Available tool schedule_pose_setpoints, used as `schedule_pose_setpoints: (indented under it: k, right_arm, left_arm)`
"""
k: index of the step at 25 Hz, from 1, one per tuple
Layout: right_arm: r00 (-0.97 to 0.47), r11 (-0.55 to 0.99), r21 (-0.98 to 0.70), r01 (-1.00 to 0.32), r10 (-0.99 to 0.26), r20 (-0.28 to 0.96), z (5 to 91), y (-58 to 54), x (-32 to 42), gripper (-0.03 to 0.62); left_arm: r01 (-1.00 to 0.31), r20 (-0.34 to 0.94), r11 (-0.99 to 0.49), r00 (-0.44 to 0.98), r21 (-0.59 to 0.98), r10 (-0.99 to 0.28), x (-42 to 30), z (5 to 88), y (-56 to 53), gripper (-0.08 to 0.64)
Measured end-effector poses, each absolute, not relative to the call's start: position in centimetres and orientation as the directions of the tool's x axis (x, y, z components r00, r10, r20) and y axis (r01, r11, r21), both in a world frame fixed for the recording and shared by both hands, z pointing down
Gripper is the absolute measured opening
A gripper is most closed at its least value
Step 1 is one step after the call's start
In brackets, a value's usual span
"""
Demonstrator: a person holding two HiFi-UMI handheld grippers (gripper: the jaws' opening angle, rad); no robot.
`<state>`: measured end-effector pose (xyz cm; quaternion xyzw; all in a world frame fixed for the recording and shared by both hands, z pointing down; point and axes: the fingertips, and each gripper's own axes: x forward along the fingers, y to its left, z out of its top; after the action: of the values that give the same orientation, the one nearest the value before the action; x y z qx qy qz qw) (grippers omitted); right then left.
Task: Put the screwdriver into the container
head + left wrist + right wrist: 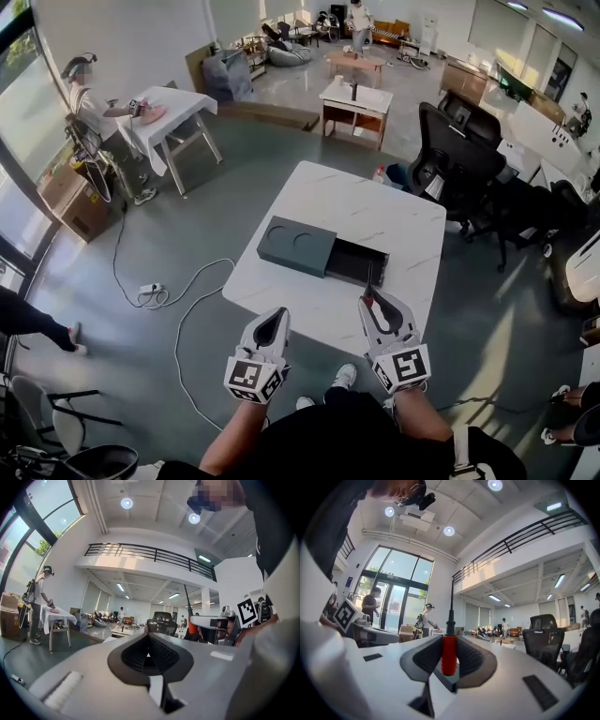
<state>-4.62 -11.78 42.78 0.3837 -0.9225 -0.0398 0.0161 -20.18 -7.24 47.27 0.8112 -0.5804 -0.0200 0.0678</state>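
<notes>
Clamping the red-handled screwdriver [448, 660] between its pads, the right gripper [449, 640] held the tool with its dark shaft projecting straight ahead beyond the fingertips, the tip aimed at the open drawer of the dark grey container [298, 246] lying just in front of it on the white table [394, 220]. To the right gripper's left and level with it, the left gripper [148, 641] had its jaws closed together with nothing between them, set back from the container.
</notes>
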Motion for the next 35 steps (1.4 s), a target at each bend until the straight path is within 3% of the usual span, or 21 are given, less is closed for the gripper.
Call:
schedule_pose_setpoints:
  k: [21, 35]
  right_arm:
    - [-0.726, 0.726, -0.017, -0.688, -0.687, 0.03, 47.2, -22.2, 1.3, 0.095]
    - [-0.672, 0.685, 0.023, -0.729, -0.721, 0.167, 51.1, -25.7, 0.2, 0.095]
  left_arm:
    - [-0.948, 0.125, -0.308, 0.316, 0.078, -0.94, -15.1, 48.4, -18.3, 0.009]
    - [-0.894, 0.165, -0.444, 0.447, 0.059, -0.879, -15.2, 50.9, -24.3, 0.009]
